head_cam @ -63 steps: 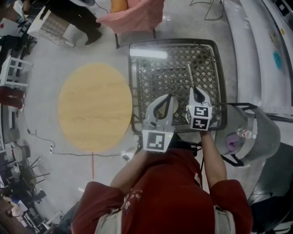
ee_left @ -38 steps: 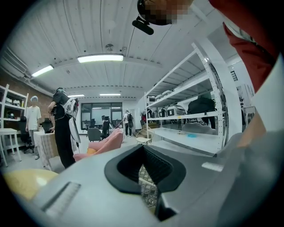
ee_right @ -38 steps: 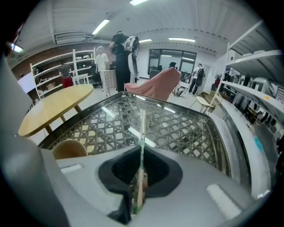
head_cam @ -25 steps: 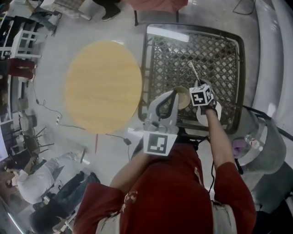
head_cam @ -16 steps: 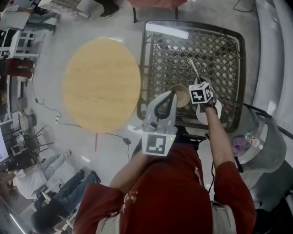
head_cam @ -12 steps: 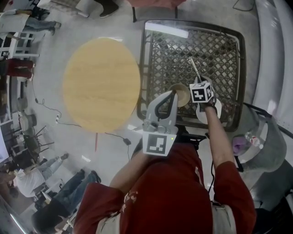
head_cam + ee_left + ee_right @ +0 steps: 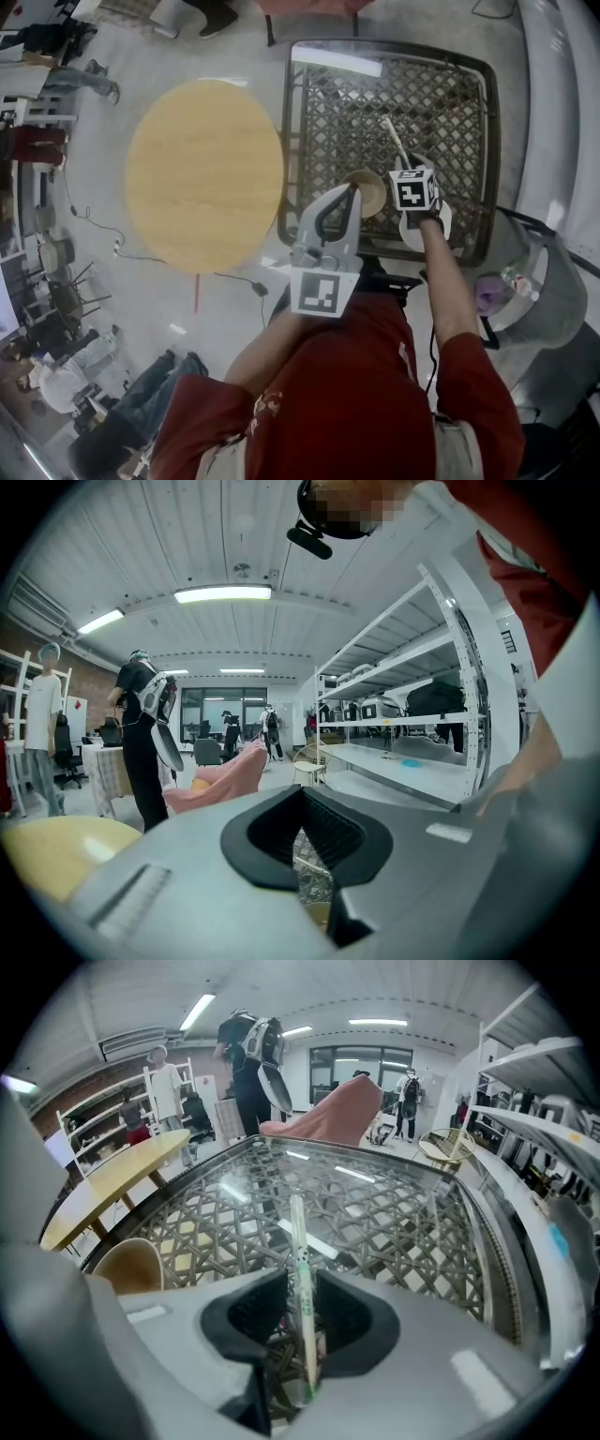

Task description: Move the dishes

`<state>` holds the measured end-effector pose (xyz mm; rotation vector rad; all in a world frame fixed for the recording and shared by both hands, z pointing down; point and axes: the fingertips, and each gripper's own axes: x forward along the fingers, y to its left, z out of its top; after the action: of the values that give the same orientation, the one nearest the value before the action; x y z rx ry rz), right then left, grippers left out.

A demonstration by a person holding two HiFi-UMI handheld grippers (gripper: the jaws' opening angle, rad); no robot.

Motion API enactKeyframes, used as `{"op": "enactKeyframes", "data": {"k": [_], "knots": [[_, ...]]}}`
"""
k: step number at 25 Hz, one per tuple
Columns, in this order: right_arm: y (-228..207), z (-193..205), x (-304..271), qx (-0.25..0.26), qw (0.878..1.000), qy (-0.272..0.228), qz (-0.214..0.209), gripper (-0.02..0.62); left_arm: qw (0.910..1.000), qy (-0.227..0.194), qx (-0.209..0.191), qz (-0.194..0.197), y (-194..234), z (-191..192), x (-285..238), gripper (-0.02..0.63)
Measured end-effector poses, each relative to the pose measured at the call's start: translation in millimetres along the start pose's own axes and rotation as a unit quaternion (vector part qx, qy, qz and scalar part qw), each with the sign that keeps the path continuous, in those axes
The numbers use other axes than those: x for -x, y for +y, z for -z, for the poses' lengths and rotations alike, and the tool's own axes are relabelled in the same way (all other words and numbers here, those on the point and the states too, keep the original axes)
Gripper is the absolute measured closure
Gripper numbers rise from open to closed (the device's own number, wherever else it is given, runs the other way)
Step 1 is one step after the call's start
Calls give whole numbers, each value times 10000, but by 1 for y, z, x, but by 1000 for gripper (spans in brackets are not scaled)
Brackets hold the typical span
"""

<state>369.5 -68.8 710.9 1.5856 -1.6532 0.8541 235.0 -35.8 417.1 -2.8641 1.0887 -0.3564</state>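
Fingers (image 7: 251, 1318) of the right gripper (image 7: 300, 1302) stand apart, having just been opening. A thin white stick (image 7: 298, 1241) stands between them, pressed by neither pad. Beyond the gripper the stick lies along the lattice worktop (image 7: 394, 1213), and a tan cup (image 7: 127, 1265) sits on the same worktop to the left, near its edge. Left gripper view: the left gripper (image 7: 302, 799) is clenched on nothing, pads together, aimed almost level across the room, with a little lattice glimpsed below. Head view: both grippers are held out before the person's chest. The left gripper (image 7: 351, 189) hovers at the near edge of the worktop, just beside the cup (image 7: 364, 192). The right gripper (image 7: 405, 169) is tipped steeply down just right of the cup, with the stick (image 7: 392, 139) projecting past it. A round wooden table (image 7: 202, 173) to the left carries no dishes. Judged from this, cup and stick are both on the lattice worktop and the stick is being let go. Whether either must still travel elsewhere cannot be told.
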Motion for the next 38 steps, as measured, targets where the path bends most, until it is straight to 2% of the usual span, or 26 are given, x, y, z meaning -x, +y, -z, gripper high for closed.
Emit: {"op": "enactKeyframes", "data": {"k": [7,17,18,21,23,32,35,38], "knots": [[5,-10,22,-157,9993,-330,-38,506,10000,-30,-86,27,3,-4,4,598],[16,-26,60,-328,9963,-792,63,506,9994,-324,-16,-83,14,-12,15,598],[19,-28,64,-313,9958,-860,66,506,9993,-356,80,-124,17,-12,17,600],[30,-39,81,-250,9931,-1142,35,506,9955,-375,792,-352,26,-8,24,600],[38,-49,97,-209,9900,-1398,28,506,9937,-360,970,-436,32,-6,28,598],[66,-88,164,-173,9695,-2442,62,506,9932,-523,849,-597,58,-3,46,600],[77,-102,187,38,9603,-2789,99,506,9929,-492,846,-679,65,1,55,600],[85,-111,207,-34,9504,-3110,25,506,9925,-513,817,-756,74,2,60,600]]}}
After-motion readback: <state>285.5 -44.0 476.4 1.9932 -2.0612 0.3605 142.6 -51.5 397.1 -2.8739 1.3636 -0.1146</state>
